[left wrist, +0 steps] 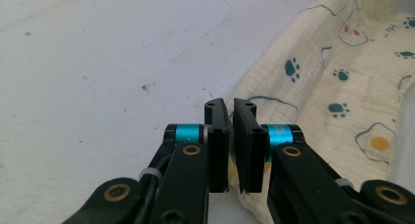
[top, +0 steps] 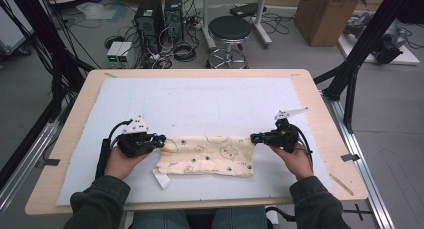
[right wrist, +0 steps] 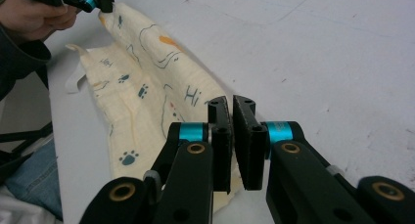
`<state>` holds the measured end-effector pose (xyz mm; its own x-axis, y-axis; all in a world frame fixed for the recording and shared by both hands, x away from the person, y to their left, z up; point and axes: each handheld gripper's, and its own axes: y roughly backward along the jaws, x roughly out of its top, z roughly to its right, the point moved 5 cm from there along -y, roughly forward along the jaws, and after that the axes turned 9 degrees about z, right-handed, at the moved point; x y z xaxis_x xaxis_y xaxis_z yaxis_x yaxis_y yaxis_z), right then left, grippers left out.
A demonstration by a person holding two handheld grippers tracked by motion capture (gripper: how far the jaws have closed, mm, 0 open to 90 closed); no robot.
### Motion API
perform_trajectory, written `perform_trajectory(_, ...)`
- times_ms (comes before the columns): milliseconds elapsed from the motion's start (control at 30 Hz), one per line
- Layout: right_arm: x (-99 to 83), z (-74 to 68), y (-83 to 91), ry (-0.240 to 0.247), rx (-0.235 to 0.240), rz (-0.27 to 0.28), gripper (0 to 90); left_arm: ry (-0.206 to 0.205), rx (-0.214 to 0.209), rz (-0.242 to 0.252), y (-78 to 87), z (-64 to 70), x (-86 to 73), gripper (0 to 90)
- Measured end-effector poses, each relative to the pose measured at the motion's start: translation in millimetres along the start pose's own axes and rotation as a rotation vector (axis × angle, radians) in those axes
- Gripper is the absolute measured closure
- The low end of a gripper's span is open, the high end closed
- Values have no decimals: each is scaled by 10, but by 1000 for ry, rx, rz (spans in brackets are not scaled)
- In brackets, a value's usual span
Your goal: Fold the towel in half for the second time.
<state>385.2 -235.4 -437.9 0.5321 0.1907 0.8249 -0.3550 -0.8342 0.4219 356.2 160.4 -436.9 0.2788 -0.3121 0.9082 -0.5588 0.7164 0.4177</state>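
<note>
From the high view, you have the cream printed cloth (top: 209, 155) lying across the near middle of the worktop (top: 75, 114), on the pale mat (top: 200, 101). Your left gripper (top: 161, 139) holds its upper left corner and your right gripper (top: 253, 137) its upper right corner, so the far edge is stretched between your hands. A white tag (top: 161, 179) trails from the near left corner.

In the left gripper view, the jaws of the left gripper (left wrist: 230, 111) are pressed together on the cloth (left wrist: 342, 87), with a hem pinched between the pads; the paw-print fabric runs off to the right.

In the right gripper view, the right gripper (right wrist: 231, 106) is likewise clamped on the cloth (right wrist: 142, 92) edge, and your other hand (right wrist: 34, 16) holds the far corner raised.

This looks like the start of a fold. Next, I judge you need to lift both corners evenly, keep the edge taut, and carry it toward the near edge without either grip slipping.
</note>
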Motion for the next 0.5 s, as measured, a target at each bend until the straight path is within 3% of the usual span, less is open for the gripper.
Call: perform_trajectory(500, -128, -163, 87, 29, 40, -16, 859, -44, -39, -6, 100, 178, -90, 835)
